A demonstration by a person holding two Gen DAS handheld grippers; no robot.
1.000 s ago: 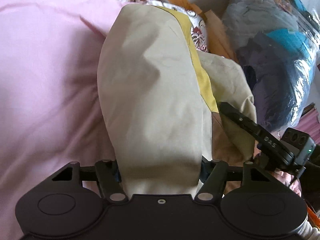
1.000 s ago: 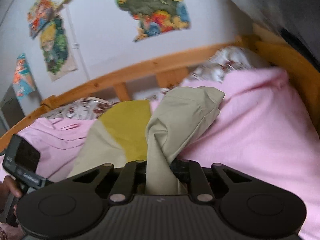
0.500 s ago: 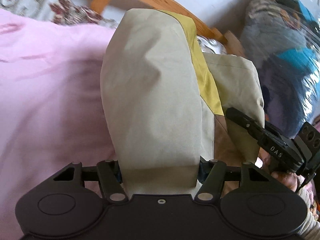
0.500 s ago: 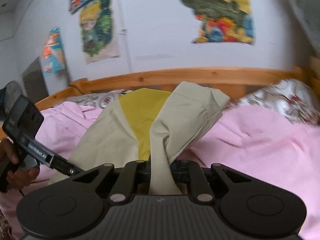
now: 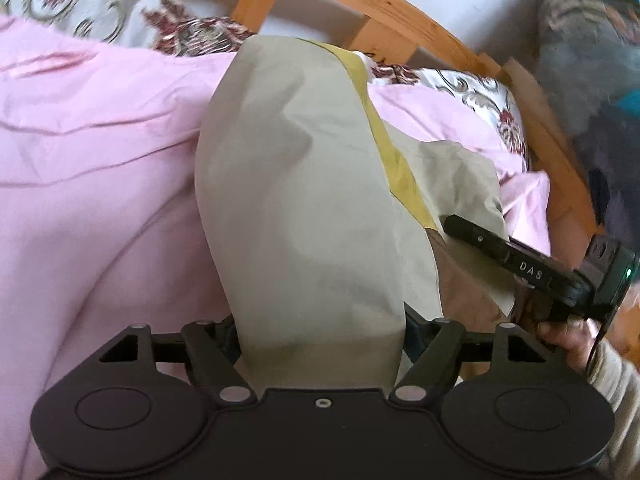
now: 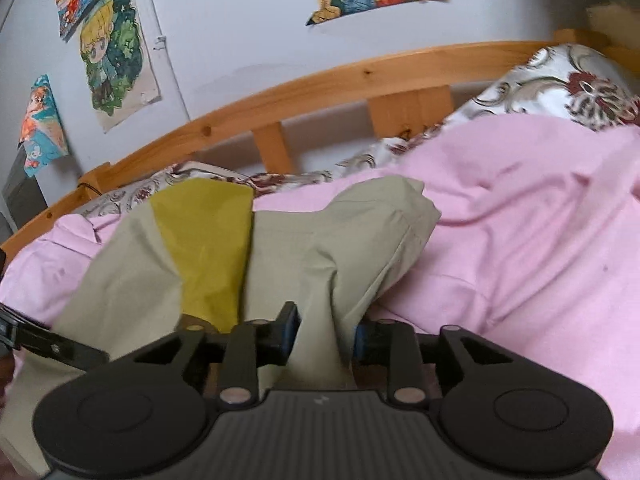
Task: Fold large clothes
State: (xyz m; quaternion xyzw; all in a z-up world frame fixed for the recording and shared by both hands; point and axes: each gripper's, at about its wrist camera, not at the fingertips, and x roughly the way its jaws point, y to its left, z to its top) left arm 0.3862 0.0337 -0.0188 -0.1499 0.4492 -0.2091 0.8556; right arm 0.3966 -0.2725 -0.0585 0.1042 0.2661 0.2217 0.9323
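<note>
A beige garment [image 5: 296, 208] with a mustard-yellow panel [image 6: 208, 248] hangs over a pink bed sheet [image 5: 88, 184]. My left gripper [image 5: 320, 328] is shut on a wide fold of the beige cloth, which covers its fingertips. My right gripper [image 6: 324, 332] is shut on a narrower bunch of the same garment [image 6: 328, 256]. In the left wrist view the right gripper's finger [image 5: 512, 256] shows at the right, beside the cloth. In the right wrist view the left gripper's finger [image 6: 52, 344] shows at the lower left.
A wooden bed rail [image 6: 320, 84] runs along the far side, with a floral pillow [image 6: 560, 88] against it. Posters [image 6: 112, 52] hang on the white wall. A pile of bagged dark clothes [image 5: 592, 64] stands at the right of the bed.
Both grippers have swung with the garment toward the bed rail and lowered a little. The cloth is spread wider between them. The grip on both sides is unchanged.
</note>
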